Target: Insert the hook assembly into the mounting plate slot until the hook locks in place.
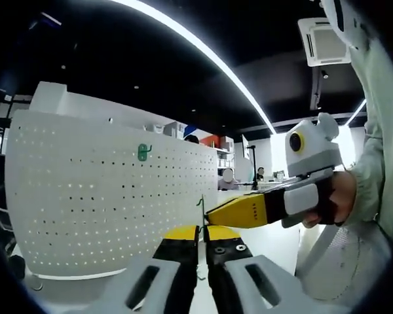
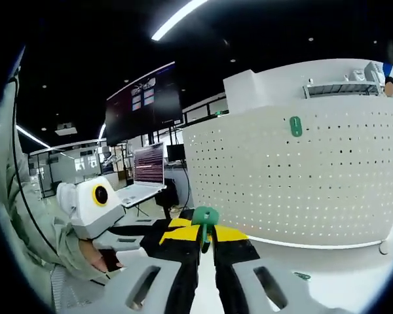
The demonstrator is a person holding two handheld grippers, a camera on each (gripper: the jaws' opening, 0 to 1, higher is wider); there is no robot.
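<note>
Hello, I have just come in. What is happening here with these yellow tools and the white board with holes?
A person holds a hand-held gripper in each hand in front of a white pegboard. The right hand-held gripper is shut on a green hook, and the left hand-held gripper meets it from the side, pinching the same hook's thin edge. Another green hook is already mounted high on the pegboard. The held hook is apart from the board, not yet inserted.

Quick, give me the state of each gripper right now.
Left gripper: shut on the green hook.
Right gripper: shut on the same green hook.
</note>
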